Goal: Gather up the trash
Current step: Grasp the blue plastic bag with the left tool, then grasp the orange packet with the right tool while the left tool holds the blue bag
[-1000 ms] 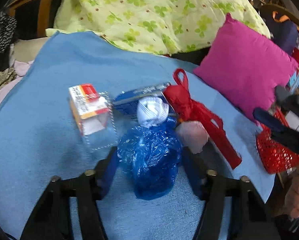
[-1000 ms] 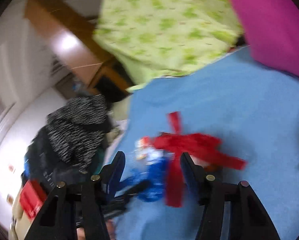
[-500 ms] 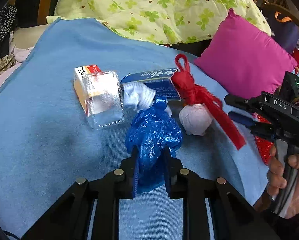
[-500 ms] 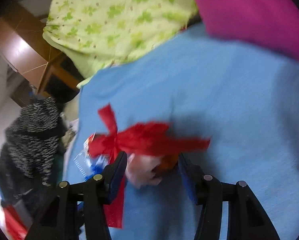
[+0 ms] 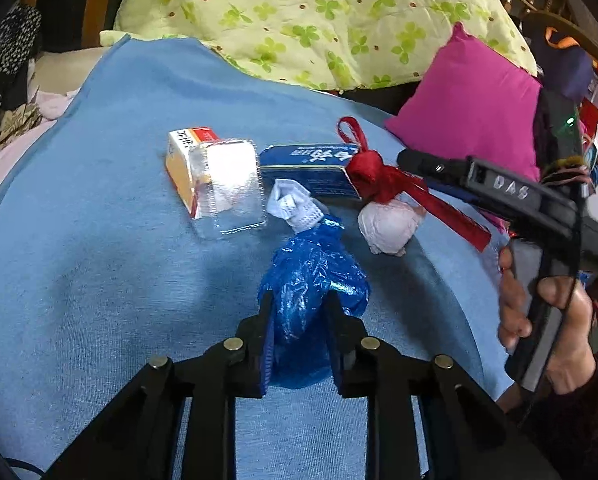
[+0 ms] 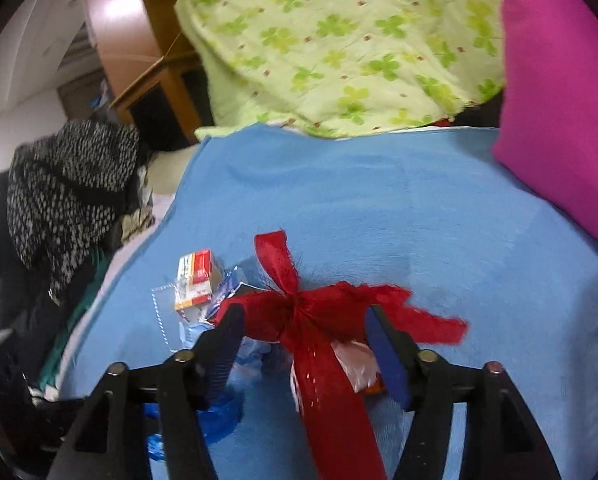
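A pile of trash lies on the blue blanket (image 5: 99,260). My left gripper (image 5: 300,300) pinches a crumpled blue plastic bag (image 5: 319,264); its jaws are opening slightly while the pads still press the bag. Behind it lie a white crumpled scrap (image 5: 295,204), an orange-and-white box (image 5: 183,160) under a clear blister pack (image 5: 235,188), a blue carton (image 5: 311,168) and a pale wad (image 5: 387,224). My right gripper (image 6: 303,314) straddles the red ribbon bow (image 6: 275,264), jaws opening, pads off it. A hand (image 5: 547,312) holds that gripper.
A magenta cushion (image 5: 471,108) leans at the right and a green clover quilt (image 5: 299,12) is heaped behind the blanket. Dark speckled clothing (image 6: 67,184) hangs off the left side, with wooden furniture (image 6: 139,40) beyond.
My left gripper closed on the blue bag and drew it toward me, away from the pile. My right gripper swung in over the red ribbon and its jaws widened.
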{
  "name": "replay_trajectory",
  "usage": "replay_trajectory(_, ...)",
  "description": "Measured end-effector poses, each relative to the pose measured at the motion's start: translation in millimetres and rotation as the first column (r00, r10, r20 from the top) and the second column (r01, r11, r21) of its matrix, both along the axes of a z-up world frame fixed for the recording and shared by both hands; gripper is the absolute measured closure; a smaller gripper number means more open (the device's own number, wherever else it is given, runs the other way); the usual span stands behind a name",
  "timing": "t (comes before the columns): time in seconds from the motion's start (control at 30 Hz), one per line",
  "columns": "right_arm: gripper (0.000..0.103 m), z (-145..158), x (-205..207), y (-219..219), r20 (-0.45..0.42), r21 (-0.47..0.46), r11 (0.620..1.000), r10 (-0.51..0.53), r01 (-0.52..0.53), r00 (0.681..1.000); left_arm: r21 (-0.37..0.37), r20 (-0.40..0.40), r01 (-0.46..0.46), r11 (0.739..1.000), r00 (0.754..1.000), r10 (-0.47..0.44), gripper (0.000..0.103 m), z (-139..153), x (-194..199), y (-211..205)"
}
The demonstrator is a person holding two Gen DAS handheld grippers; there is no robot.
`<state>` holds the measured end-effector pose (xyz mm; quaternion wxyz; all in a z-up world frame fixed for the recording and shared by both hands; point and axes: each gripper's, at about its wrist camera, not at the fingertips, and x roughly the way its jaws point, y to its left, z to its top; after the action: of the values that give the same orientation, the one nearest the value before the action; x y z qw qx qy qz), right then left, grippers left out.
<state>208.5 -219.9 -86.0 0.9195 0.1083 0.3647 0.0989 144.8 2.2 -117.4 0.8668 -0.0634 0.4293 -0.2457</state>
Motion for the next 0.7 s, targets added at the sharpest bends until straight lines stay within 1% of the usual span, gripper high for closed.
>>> replay_trajectory(0.07,0.035,-8,9,1,-0.033,-0.016,0.999,0.042,-0.043,0.999,-0.011,-0.010,-0.014,1.000,1.000,0.014,0.069,-1,4,0)
replay_trajectory(0.1,0.035,-13,14,3,-0.051,-0.023,0.998,0.054,-0.056,0.997,-0.011,-0.012,-0.021,1.000,1.000,0.021,0.062,-3,6,0)
replay_trajectory(0.13,0.035,-18,16,3,-0.064,-0.031,0.997,0.066,-0.068,0.996,-0.009,-0.013,-0.028,1.000,1.000,0.027,0.058,-4,7,1)
replay_trajectory(0.17,0.035,-23,19,4,-0.078,-0.044,0.995,0.086,-0.089,0.993,-0.006,-0.013,-0.032,0.999,0.999,0.032,0.056,-5,9,1)
replay_trajectory(0.2,0.035,-26,20,6,-0.084,-0.058,0.994,0.092,-0.097,0.992,-0.005,-0.014,-0.033,0.999,0.999,0.033,0.052,-6,10,0)
replay_trajectory(0.23,0.035,-30,22,7,-0.087,-0.074,0.992,0.092,-0.099,0.992,-0.005,-0.017,-0.038,0.999,0.999,0.038,0.045,-7,11,0)
replay_trajectory(0.27,0.036,-34,24,7,-0.095,-0.085,0.992,0.086,-0.094,0.992,-0.004,-0.019,-0.044,0.999,0.999,0.044,0.043,-9,11,1)
replay_trajectory(0.33,0.055,-37,26,2,-0.103,-0.042,0.996,0.077,-0.082,0.992,0.000,-0.023,-0.044,0.999,0.999,0.044,0.042,-12,14,0)
replay_trajectory(0.37,0.073,-36,27,-3,-0.107,-0.010,0.998,0.067,-0.068,0.992,0.002,-0.027,-0.039,0.999,0.999,0.039,0.042,-13,15,-2)
replay_trajectory(0.4,0.077,-36,27,-7,-0.109,0.009,0.998,0.057,-0.057,0.992,0.005,-0.030,-0.034,0.999,0.999,0.034,0.042,-15,16,-4)
replay_trajectory(0.43,0.078,-34,26,-11,-0.102,0.035,0.998,0.050,-0.046,0.994,0.011,-0.032,-0.027,1.000,0.999,0.027,0.042,-16,16,-6)
replay_trajectory(0.47,0.081,-30,23,-18,-0.092,0.081,0.996,0.037,-0.029,0.995,0.020,-0.033,-0.019,1.000,0.999,0.019,0.042,-18,16,-9)
replay_trajectory(0.57,0.081,-24,13,-37,-0.100,0.176,0.984,-0.007,0.024,0.995,0.030,-0.035,-0.008,1.000,0.999,0.009,0.042,-21,15,-11)
replay_trajectory(0.63,0.081,-24,4,-51,-0.128,0.223,0.973,-0.041,0.069,0.991,0.033,-0.034,-0.007,0.999,0.999,0.008,0.042,-21,15,-12)
replay_trajectory(0.7,0.081,-24,-6,-66,-0.149,0.235,0.965,-0.084,0.117,0.985,0.033,-0.032,-0.005,0.999,0.999,0.006,0.042,-21,15,-13)
